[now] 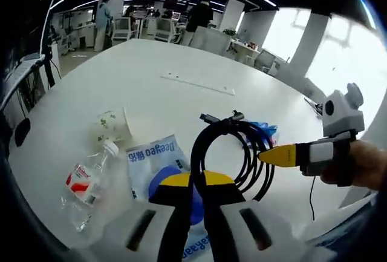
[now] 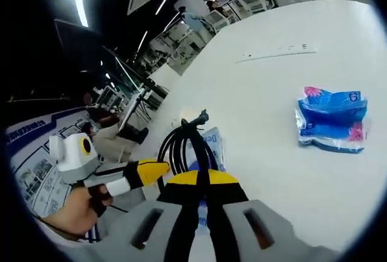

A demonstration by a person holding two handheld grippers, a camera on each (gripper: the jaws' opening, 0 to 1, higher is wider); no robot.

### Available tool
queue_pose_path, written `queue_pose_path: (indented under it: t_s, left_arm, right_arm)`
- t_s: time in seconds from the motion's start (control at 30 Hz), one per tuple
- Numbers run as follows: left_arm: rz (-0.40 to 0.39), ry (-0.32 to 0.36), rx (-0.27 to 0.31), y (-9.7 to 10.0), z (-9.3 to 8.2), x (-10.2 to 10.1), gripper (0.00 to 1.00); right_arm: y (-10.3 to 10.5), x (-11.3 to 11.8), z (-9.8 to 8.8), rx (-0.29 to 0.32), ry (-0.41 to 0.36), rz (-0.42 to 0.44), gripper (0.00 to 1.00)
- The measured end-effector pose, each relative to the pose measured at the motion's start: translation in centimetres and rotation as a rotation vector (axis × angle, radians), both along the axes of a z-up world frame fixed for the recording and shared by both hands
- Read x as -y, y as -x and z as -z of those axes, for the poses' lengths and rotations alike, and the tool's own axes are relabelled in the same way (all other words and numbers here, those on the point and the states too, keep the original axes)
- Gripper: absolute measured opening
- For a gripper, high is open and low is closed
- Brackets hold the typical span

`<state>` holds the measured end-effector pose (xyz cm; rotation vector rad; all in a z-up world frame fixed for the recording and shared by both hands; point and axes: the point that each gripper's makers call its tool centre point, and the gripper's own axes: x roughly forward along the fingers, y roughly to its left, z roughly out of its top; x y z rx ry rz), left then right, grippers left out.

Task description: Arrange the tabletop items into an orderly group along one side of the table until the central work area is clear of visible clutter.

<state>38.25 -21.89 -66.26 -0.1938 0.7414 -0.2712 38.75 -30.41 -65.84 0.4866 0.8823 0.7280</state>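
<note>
A wide white desk point(image 1: 151, 62) spreads toward office workstations at 12 o'clock, its far half bare. From 9 o'clock: plastic bottle point(image 1: 84, 180), white packet point(image 1: 154, 156), then black cable coil point(image 1: 233, 153), which the left hand-held gripper point(image 1: 196, 180) and right hand-held gripper point(image 2: 202, 178) both clench. Blue pack point(image 2: 332, 120) lies apart.

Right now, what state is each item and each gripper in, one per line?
Left gripper: shut on the black cable coil.
Right gripper: shut on the same coil.
Black cable coil: coiled, held up by both grippers.
Plastic bottle: lying on its side, looks empty.
White pouch: lying flat on the table.
Blue packet: lying on the table, apart from the rest.
</note>
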Motion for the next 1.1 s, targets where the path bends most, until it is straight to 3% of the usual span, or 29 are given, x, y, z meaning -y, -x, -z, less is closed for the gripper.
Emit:
queue_pose_path:
  t_s: [0.73,1.1]
  left_arm:
    - [0.160,-0.019,0.007,-0.7,-0.4,6.5,0.02]
    - [0.250,-0.036,-0.007,-0.7,-0.2,9.2,0.03]
  right_arm:
    - [0.6,6.7,0.7,-0.036,-0.007,0.134,0.00]
    - [1.2,8.9,0.8,-0.034,0.012,0.179,0.00]
